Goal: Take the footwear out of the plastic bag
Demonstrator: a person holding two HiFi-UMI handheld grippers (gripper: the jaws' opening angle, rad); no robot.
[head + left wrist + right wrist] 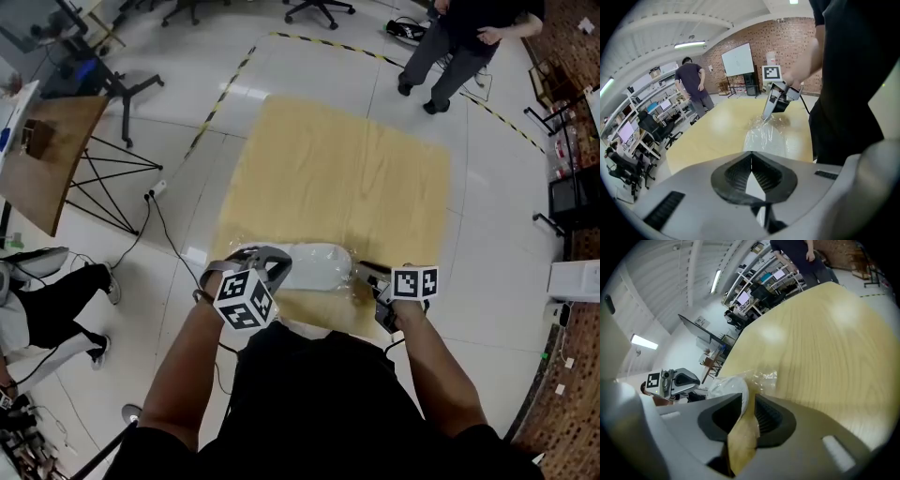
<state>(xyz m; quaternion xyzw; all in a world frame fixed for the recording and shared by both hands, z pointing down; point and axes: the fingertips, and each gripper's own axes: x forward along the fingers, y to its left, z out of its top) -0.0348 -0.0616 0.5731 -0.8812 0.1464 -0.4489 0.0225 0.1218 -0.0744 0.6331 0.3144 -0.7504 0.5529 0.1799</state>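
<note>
We see the white shoe (314, 265) lying on its side at the lower middle of the head view, on the near edge of the pale yellow wooden table (337, 159). It is still wrapped in the clear plastic bag (360, 289), whose crinkled film shows best at the shoe's right end.

The left gripper (751, 161) sits at the shoe's left end. In its own view the jaws are pressed together, tips meeting, with the white of the bagged shoe showing just behind them. We cannot tell whether any film is caught between the tips.

The right gripper (747, 413) is at the bag's right end. Its jaws stand a little apart, pinching a bunched, twisted fold of the bag. Seen from the left gripper view, its tips come down onto the film at the far end of the shoe.

At the upper right of the head view a person in dark clothes (459, 37) stands on the floor beyond the table.
</note>
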